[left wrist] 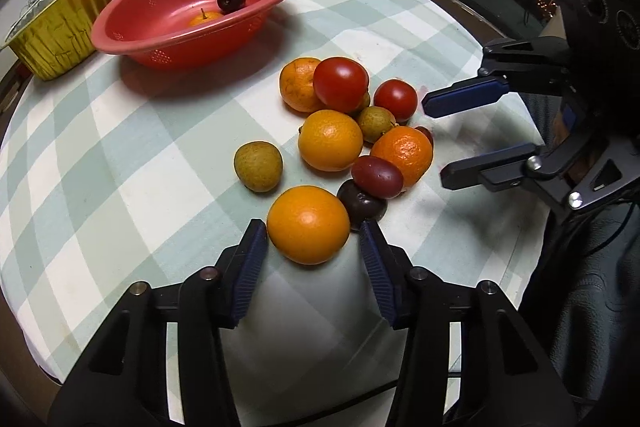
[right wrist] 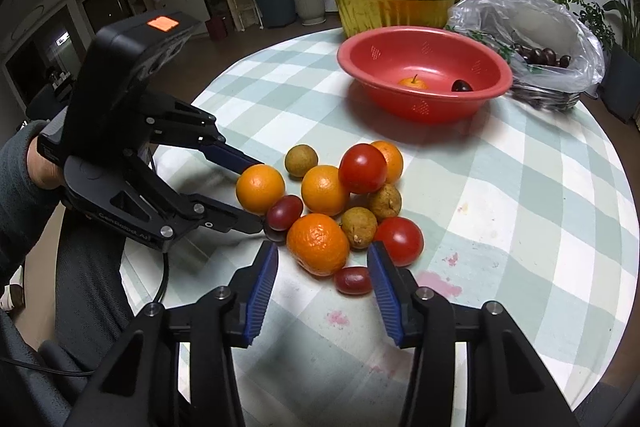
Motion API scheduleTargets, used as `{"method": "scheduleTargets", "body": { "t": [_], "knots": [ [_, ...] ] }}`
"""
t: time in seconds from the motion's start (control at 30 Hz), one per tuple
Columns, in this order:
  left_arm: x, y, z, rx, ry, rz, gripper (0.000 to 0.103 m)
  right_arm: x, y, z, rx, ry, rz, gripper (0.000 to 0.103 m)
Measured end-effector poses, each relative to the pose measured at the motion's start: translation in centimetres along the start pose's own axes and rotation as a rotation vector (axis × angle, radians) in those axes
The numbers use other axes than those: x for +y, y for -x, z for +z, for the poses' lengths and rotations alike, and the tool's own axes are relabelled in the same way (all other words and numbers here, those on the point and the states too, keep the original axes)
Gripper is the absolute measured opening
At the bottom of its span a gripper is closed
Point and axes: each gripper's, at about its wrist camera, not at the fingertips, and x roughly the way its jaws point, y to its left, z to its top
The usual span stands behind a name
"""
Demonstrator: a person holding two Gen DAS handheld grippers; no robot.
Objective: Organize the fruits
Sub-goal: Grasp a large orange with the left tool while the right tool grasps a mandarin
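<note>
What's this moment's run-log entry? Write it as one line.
left gripper: open, orange between fingers | right gripper: open, at mandarin | red bowl: small orange fruit, cherry inside

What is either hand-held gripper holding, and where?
Nothing yet: the left hand-held gripper brackets the near orange at its sides; the right hand-held gripper is open.

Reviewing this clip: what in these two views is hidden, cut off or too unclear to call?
- Gold foil tray: its inside is hidden by its own wall in both views.
- Clear plastic bag: creased film blurs the dark fruit inside; no count possible.
- Left gripper: whether its pads press the smooth orange is unclear.
- Dark plum: mostly covered by the neighbouring fruit.
</note>
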Motion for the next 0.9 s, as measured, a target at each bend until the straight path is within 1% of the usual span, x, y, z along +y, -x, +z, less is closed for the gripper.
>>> {"method": "scheduleTargets", "body": {
  "t": [0.17, 0.3, 0.63, 0.7, 0.77, 0.9],
  "knots": [
    [0.1, 0.1, 0.0, -0.004, 0.004, -0.009, 0.044, 0.2, -0.8, 0.1, 0.025, 0.014, 0.000, 0.051],
    [0.5, 0.3, 0.0, -0.013, 0.025, -0.019, 0.038, 0.3, -1.3, 0.3, 0.038, 0.026, -0.003, 0.050],
    [0.7, 0.2, -0.1, -0.021, 0.043, -0.020, 0.038, 0.9, -2.7, 0.5, 0.074, 0.065, -0.031, 0.050],
    [0.8, 0.2, -0.1, -0.026, 0.051, -0.020, 0.038, 1.1, -2.6, 0.5, 0.070, 0.078, -0.039, 0.049],
    [1.0, 0.2, -0.1, -0.029, 0.060, -0.025, 0.038, 1.2, -2.6, 0.5, 0.068, 0.079, -0.045, 0.045],
    [1.1, 0.2, -0.1, -0.036, 0.073, -0.026, 0.039, 1.2, -2.6, 0.5, 0.069, 0.079, -0.044, 0.044]
  ]
}}
